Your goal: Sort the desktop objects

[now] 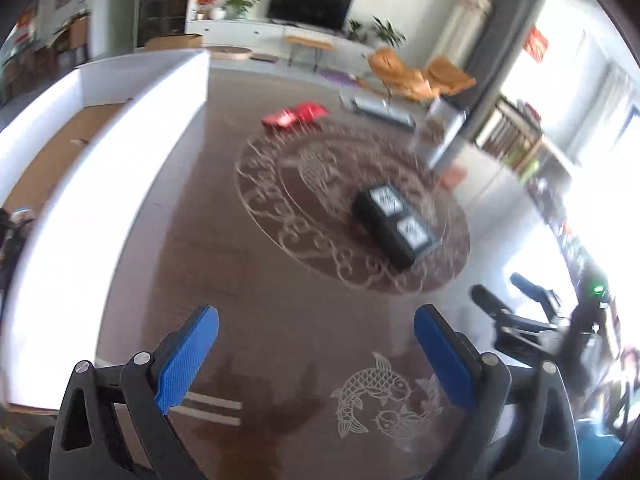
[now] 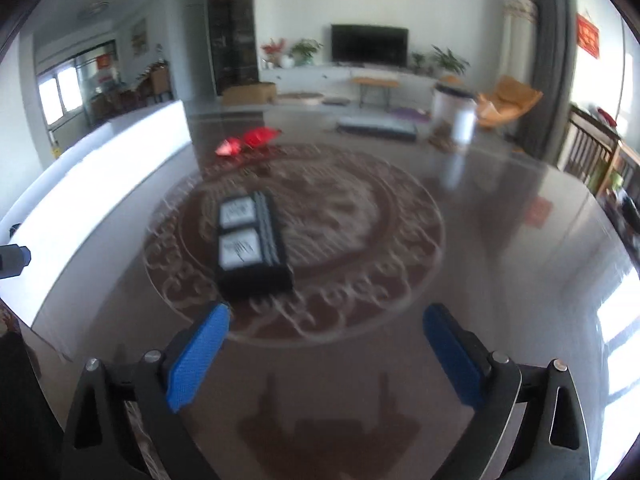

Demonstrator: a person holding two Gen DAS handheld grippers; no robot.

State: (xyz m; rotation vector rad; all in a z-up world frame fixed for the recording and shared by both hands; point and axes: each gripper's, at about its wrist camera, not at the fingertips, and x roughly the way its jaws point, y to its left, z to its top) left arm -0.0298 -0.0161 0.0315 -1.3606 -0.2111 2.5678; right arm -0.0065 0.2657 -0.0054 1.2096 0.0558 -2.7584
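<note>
Living room with a glossy brown patterned table.
Black rectangular box with two white labels lies mid-frame; left claw and right claw both gape wide, empty.

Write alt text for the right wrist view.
The right gripper, jaws open and empty, points at a black box with two white labels on a glossy brown table. Red packets lie beyond, a living room behind.
</note>
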